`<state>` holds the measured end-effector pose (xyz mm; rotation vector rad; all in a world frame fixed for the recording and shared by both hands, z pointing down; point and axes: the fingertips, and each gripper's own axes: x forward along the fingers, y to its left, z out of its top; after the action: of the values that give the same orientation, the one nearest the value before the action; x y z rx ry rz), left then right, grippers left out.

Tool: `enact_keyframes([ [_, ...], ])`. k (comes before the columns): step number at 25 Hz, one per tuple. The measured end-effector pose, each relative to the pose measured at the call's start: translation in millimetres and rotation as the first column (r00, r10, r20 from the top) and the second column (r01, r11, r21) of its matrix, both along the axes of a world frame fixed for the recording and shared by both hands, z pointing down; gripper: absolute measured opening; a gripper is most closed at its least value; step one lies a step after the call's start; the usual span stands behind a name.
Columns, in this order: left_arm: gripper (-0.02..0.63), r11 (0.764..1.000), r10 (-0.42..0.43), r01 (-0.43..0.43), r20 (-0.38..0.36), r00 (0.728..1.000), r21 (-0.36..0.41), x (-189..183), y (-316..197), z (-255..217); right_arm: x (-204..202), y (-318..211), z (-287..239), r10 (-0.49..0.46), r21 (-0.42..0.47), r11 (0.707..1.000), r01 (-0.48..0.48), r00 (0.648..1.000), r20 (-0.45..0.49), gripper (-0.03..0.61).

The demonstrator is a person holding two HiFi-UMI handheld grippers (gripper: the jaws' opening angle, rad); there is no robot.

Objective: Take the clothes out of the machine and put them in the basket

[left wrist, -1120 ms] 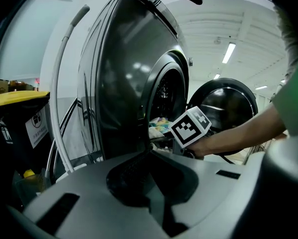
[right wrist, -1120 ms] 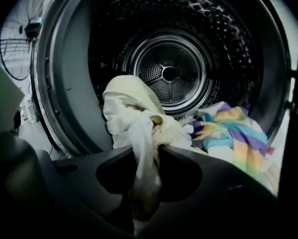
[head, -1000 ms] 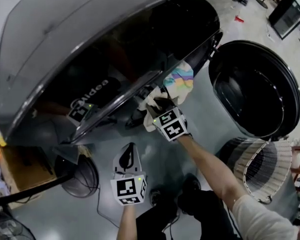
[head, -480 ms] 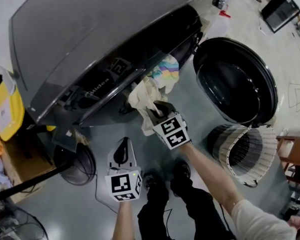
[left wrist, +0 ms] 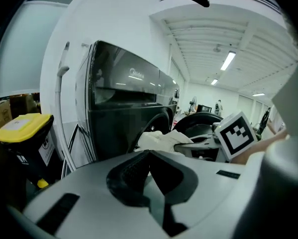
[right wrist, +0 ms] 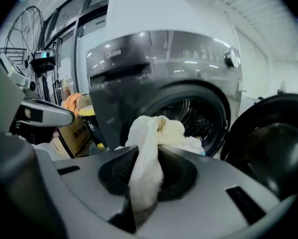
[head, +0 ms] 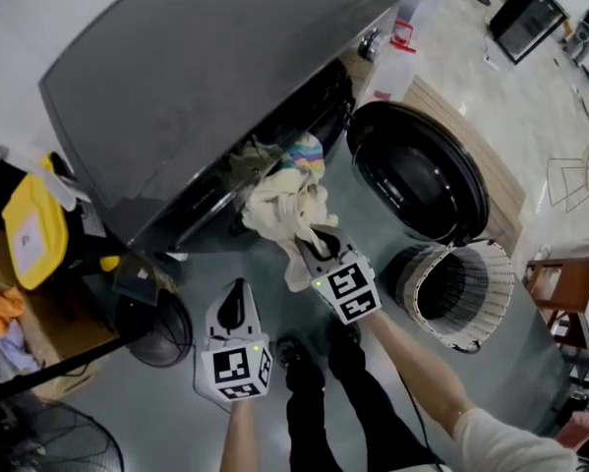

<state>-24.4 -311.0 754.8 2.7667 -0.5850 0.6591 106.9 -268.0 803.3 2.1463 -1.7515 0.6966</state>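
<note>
- The left gripper [head: 237, 293] is held low in front of the person. Its jaws are drawn together with nothing between them, and it is clear of all cloth.
- The right gripper [head: 314, 242] is just beside it and further forward, with its jaws clamped on a cream garment [head: 274, 203]. In the right gripper view a fold of the cloth runs down between the pads and out below them.
- The cream garment hangs bunched in the air in front of the machine's opening, outside the drum. A tail of it trails down past the gripper.
- A white wire laundry basket [head: 491, 278] stands on the floor to the right of the right gripper, beside the open door and well apart from the held garment. Only its own mesh shows inside.
- A black floor fan [head: 151, 327] sits on the floor to the left of the left gripper.
- The dark grey front-loading washing machine [head: 196, 77] has its round door [head: 422, 170] swung wide to the right.
- At the mouth of the drum [right wrist: 194, 114] lies a pastel striped garment [head: 309, 152], right behind the cream one. Whether the two touch cannot be told.
- Left of the machine stands a yellow-lidded container [left wrist: 22, 126].
- Beyond it is a cardboard box [right wrist: 78, 132] with an orange cloth [right wrist: 71, 101] on top.
</note>
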Motion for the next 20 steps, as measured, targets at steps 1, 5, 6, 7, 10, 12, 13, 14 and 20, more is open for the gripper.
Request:
enact_keyframes([
  [1,0.018,1.000,0.001,-0.001,-0.003,1.000,0.003,1,1,-13,1,6,-16,0.005,0.005,1.000,-0.004,1.000,-0.004,0.081],
  [5,0.018,0.999,-0.006,0.007,-0.023,1.000,0.045,9,-1,-75,7,26,-83,0.022,0.034,0.999,-0.022,0.999,-0.024,0.081],
  [6,0.018,0.999,-0.007,0.008,-0.028,1.000,0.053,10,-1,-90,7,32,-99,0.029,0.039,0.999,-0.028,0.999,-0.026,0.081],
  [7,0.018,0.998,-0.008,0.010,-0.033,0.999,0.059,10,0,-106,6,38,-115,0.037,0.045,0.998,-0.036,0.999,-0.026,0.080],
  [10,0.018,0.997,-0.014,0.018,-0.053,0.999,0.073,11,4,-152,5,56,-164,0.061,0.065,0.996,-0.059,0.997,-0.036,0.080],
  [12,0.018,0.997,-0.018,0.024,-0.071,0.997,0.079,14,6,-181,7,65,-197,0.083,0.088,0.993,-0.080,0.996,-0.036,0.081],
  [13,0.018,0.996,-0.020,0.026,-0.078,0.997,0.081,15,8,-194,8,69,-213,0.093,0.100,0.991,-0.089,0.995,-0.034,0.080],
  [14,0.018,0.996,-0.019,0.026,-0.080,0.997,0.080,15,10,-205,8,73,-229,0.101,0.110,0.989,-0.097,0.994,-0.032,0.080],
  [20,0.018,0.998,0.004,0.003,-0.099,0.995,0.067,26,27,-271,17,100,-316,0.144,0.155,0.979,-0.135,0.988,-0.048,0.081],
])
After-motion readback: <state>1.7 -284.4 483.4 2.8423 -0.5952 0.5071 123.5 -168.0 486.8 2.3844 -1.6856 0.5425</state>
